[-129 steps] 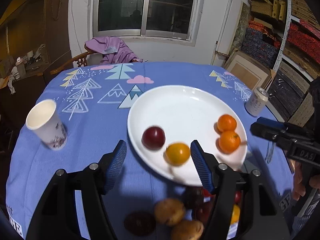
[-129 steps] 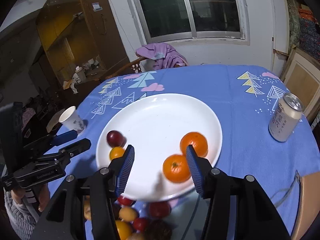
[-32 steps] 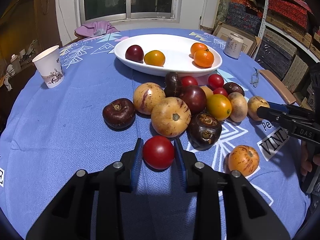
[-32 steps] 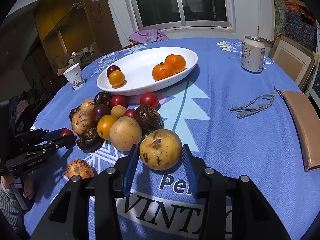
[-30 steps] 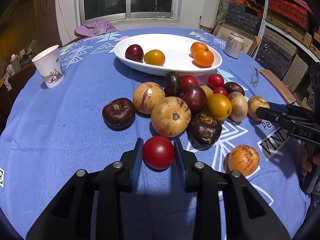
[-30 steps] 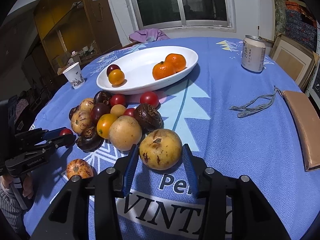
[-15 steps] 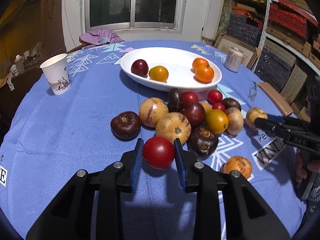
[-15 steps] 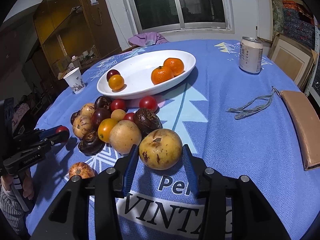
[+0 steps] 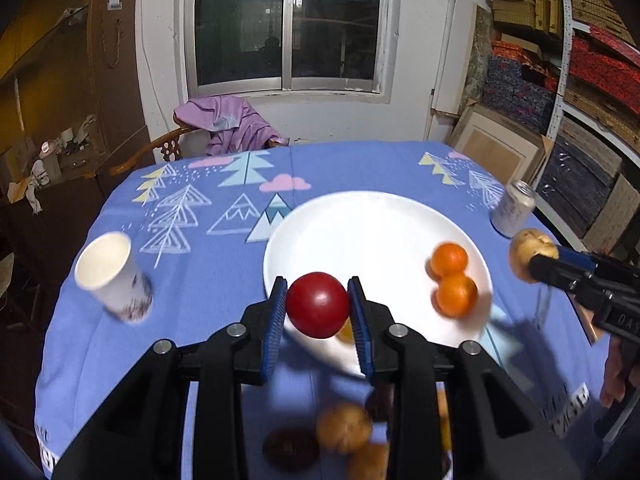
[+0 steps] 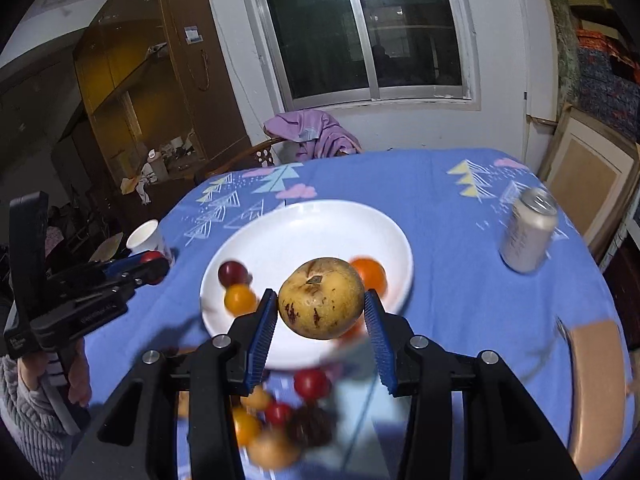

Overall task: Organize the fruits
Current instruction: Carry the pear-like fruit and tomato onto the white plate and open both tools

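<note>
My left gripper (image 9: 317, 307) is shut on a red tomato (image 9: 317, 305), held in the air over the near left rim of the white plate (image 9: 360, 232). My right gripper (image 10: 321, 312) is shut on a yellow-brown spotted pear (image 10: 321, 298), held above the plate (image 10: 312, 224). Two oranges (image 9: 454, 286) lie on the plate's right side. A dark red plum (image 10: 232, 273) and a small yellow fruit (image 10: 239, 298) lie on its left side. Several loose fruits (image 10: 280, 420) stay blurred on the blue cloth below the grippers.
A paper cup (image 9: 112, 278) stands at the left of the round table with the blue tablecloth (image 9: 200, 256). A drink can (image 10: 528, 236) stands at the right, and a brown pouch (image 10: 596, 392) lies near the right edge. A chair with a purple cloth (image 9: 228, 124) is behind the table.
Both grippers have risen and moved forward from the fruit pile toward the plate, the left carrying the tomato and the right carrying the pear off the cloth.
</note>
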### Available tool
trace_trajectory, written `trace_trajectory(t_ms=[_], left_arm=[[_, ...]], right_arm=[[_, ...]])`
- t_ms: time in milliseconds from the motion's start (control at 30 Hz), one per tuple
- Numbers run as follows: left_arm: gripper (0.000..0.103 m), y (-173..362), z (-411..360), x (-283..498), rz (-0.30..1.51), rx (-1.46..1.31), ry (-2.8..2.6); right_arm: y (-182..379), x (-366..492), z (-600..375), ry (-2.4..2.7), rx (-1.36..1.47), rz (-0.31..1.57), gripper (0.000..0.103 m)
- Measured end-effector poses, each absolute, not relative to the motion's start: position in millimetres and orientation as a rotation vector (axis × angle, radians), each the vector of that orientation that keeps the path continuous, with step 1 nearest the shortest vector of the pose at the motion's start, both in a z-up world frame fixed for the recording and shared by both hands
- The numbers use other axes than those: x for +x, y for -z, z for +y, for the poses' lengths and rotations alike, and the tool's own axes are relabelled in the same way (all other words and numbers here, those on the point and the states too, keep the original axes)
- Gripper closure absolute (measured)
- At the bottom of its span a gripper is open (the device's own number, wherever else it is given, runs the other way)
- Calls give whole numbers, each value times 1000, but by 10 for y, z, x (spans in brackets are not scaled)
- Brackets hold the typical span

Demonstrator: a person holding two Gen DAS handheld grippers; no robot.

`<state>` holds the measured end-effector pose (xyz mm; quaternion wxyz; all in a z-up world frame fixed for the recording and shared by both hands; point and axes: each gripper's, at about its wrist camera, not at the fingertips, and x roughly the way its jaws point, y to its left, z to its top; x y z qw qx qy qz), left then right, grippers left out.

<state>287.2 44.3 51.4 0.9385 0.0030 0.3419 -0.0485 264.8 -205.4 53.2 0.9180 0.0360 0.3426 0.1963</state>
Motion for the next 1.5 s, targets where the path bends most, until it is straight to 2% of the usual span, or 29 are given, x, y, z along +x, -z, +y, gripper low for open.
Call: trace_trajectory(t_ms=[267, 567, 667, 767, 900, 1333, 1500], left_arm=[[73, -141, 426, 3781, 764, -18, 75], [72, 206, 339, 4160, 820, 19, 70], [70, 181, 338, 4138, 798, 28, 56], [45, 140, 333, 4099, 777, 35, 41], [41, 64, 313, 4034, 733, 54, 24], [40, -428, 335, 3326, 555, 140, -68], [34, -552, 358, 2890, 520, 161, -89]], right_arm=[[-147, 3471, -1627, -403, 12, 774, 58], [76, 3643, -1549, -394, -35, 812, 58], [90, 3634, -1551, -386, -41, 813, 57], [75, 3618, -1542, -387, -44, 804, 56], [36, 3596, -1557, -392, -42, 797, 56], [-236, 3214, -1568, -427, -34, 751, 56], [-377, 2857, -1572, -444, -48, 726, 56]])
